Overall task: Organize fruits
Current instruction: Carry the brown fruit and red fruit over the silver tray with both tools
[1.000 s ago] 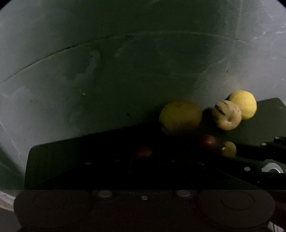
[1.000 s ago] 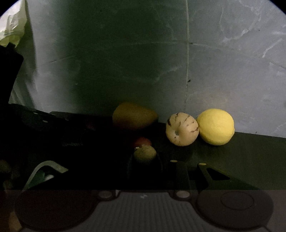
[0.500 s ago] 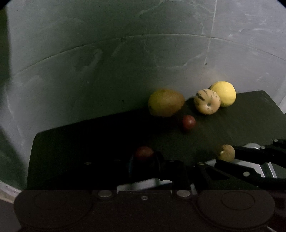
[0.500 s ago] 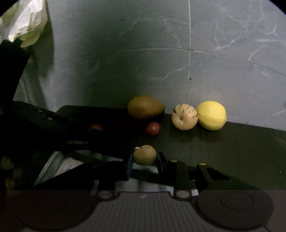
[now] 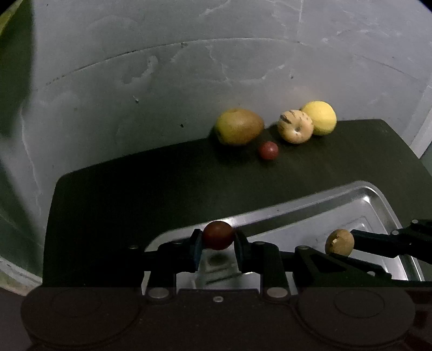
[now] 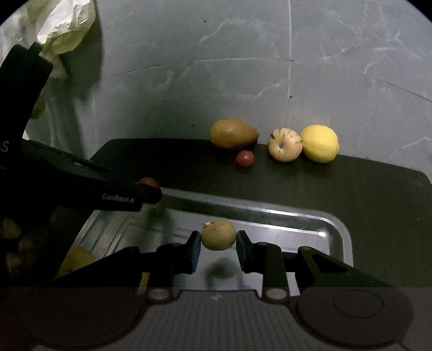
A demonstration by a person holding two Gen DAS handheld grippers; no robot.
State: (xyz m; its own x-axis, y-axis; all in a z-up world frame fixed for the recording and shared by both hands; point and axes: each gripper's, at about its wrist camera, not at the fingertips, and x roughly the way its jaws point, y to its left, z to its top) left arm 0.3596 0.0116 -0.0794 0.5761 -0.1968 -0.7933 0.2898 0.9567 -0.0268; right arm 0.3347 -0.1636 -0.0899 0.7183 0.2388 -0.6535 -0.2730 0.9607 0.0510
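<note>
Okay, grey marbled wall (image 5: 189,81) behind, dark counter (image 5: 135,189) pushed against it. Crumpled pale plastic bag (image 6: 62,24) sits upper left in the right wrist view. Steel tray (image 6: 337,235) lies on the counter's near side, both claws hanging above it. Along the back edge by the wall stand a brownish pear-shaped fruit (image 5: 239,129), a pale striped round fruit (image 5: 295,127) and a yellow lemon (image 5: 320,117); striped fruit and lemon are touching, the pear a little apart to the left. A small red fruit (image 5: 268,150) sits loose just in front, between the pear and the striped one. Left claw (image 5: 217,239) is clamped narrow on a small dark red fruit (image 5: 218,234) above the tray's far-left rim. Right claw (image 6: 218,240) grips a small brown-green fruit (image 6: 218,235) over the tray floor, shadow beneath it. Something yellowish (image 6: 75,259) at the tray's near-left corner, mostly hidden by the left claw's body, cannot tell what. Nothing blocks the back-row fruits.
</note>
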